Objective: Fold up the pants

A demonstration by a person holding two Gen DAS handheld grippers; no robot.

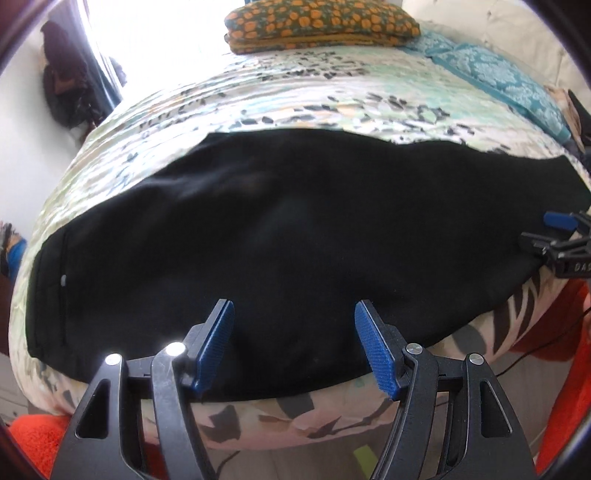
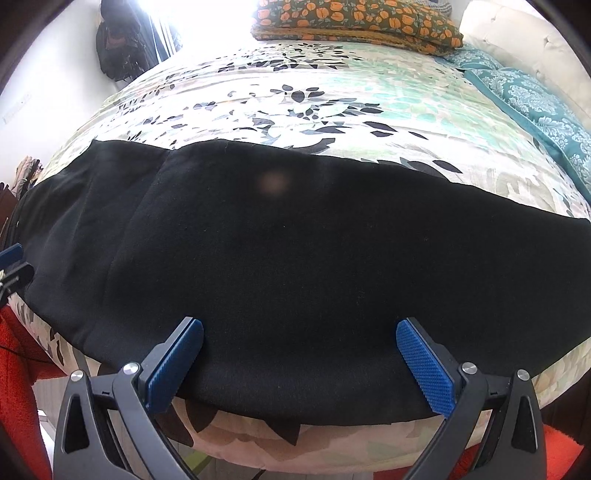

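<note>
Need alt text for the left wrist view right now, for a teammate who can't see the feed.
Black pants lie spread flat across a floral bedspread, with the open left gripper poised over their near edge, holding nothing. The right gripper shows at the far right edge; an orange-patterned folded blanket sits beyond.

The pants (image 2: 295, 266) are black. The bed cover (image 2: 295, 99) is white with green and black leaves. The pillow (image 2: 354, 22) has orange flowers.
</note>
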